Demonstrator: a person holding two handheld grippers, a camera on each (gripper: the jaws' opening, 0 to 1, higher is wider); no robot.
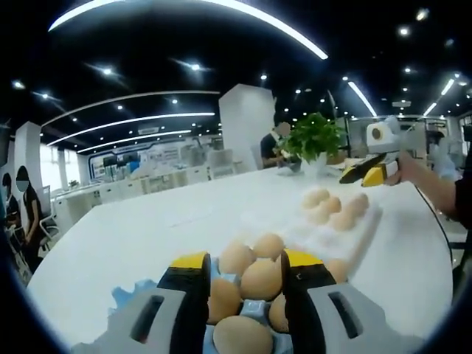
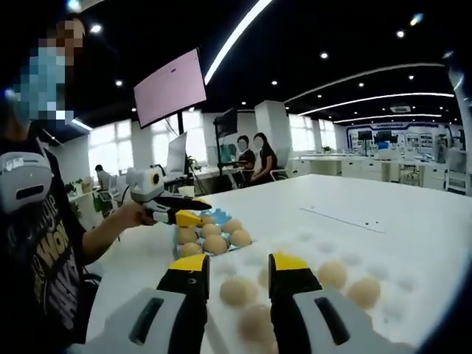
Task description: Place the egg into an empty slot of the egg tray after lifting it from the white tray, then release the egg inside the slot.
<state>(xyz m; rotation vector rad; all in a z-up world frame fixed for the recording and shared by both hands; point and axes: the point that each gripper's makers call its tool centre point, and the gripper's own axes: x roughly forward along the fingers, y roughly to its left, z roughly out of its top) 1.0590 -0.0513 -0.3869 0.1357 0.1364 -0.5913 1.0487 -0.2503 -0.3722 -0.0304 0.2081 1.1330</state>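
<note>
open office, white table; both grippers poised over eggs.
left gripper is held spread above the blue egg tray, nothing pinched; right gripper is spread over eggs lying in the white tray, likely lined up for a pick.

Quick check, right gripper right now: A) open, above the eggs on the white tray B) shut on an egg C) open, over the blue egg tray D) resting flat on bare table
A: in the right gripper view the right gripper has its jaws apart with nothing between them, over eggs lying on the white tray; the blue egg tray sits farther off by the left gripper.
</note>
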